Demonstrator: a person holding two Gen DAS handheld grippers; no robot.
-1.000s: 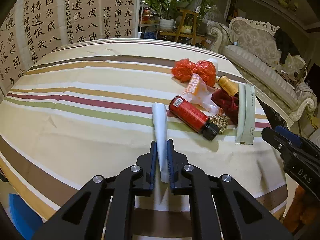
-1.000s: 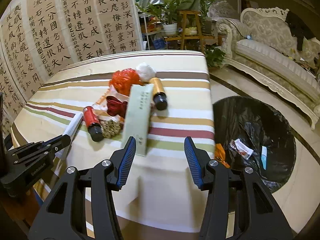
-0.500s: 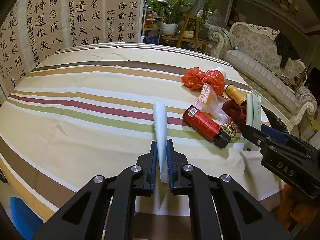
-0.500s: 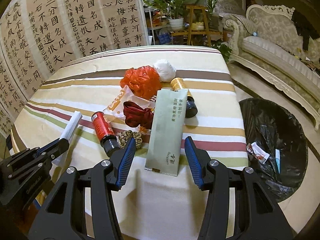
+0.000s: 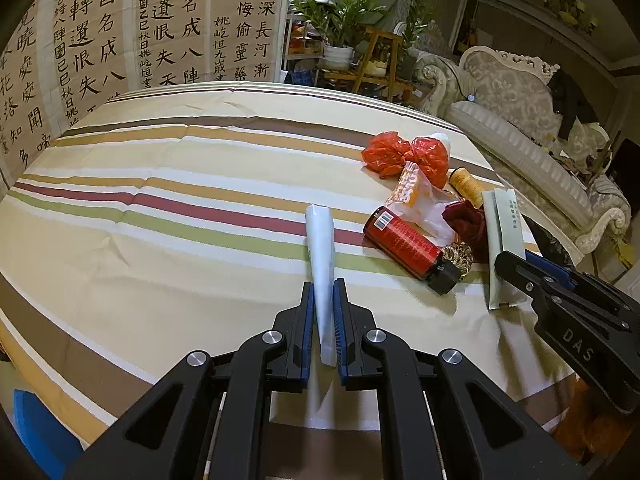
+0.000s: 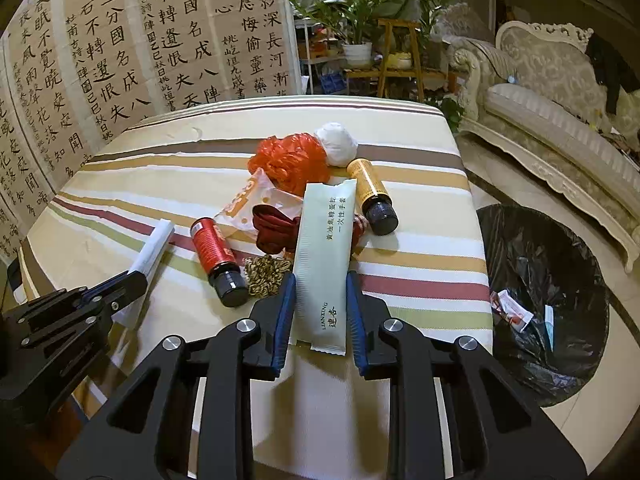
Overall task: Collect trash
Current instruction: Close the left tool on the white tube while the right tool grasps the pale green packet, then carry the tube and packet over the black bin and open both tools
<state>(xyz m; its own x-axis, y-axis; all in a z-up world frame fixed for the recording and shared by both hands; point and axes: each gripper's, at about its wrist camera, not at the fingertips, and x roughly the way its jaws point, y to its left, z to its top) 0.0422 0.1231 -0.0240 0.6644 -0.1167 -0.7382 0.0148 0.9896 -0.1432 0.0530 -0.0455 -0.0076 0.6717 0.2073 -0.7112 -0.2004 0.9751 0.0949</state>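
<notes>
My left gripper (image 5: 323, 286) is shut on a white tube (image 5: 320, 236) that lies on the striped tablecloth (image 5: 160, 184); the right wrist view shows this gripper (image 6: 136, 280) at the lower left with the tube (image 6: 154, 246). My right gripper (image 6: 320, 280) is closing around the near end of a pale green flat packet (image 6: 326, 240). The packet lies undeformed between the blue pads, which stand at its two long edges. In the left wrist view the right gripper (image 5: 516, 260) comes in from the right over the packet (image 5: 502, 232).
Beyond the packet lie a red bottle (image 6: 212, 248), a yellow bottle (image 6: 368, 188), a red plastic bag (image 6: 292, 164), a white ball (image 6: 336, 144), a dark red cloth (image 6: 276, 226), a gold scourer (image 6: 266, 274) and a printed wrapper (image 6: 248, 200). A black-lined bin (image 6: 540, 264) stands on the floor, right of the table.
The right gripper swung in from near the bin to over the green packet, and its jaws have narrowed around it. The left gripper kept still with the tube.
</notes>
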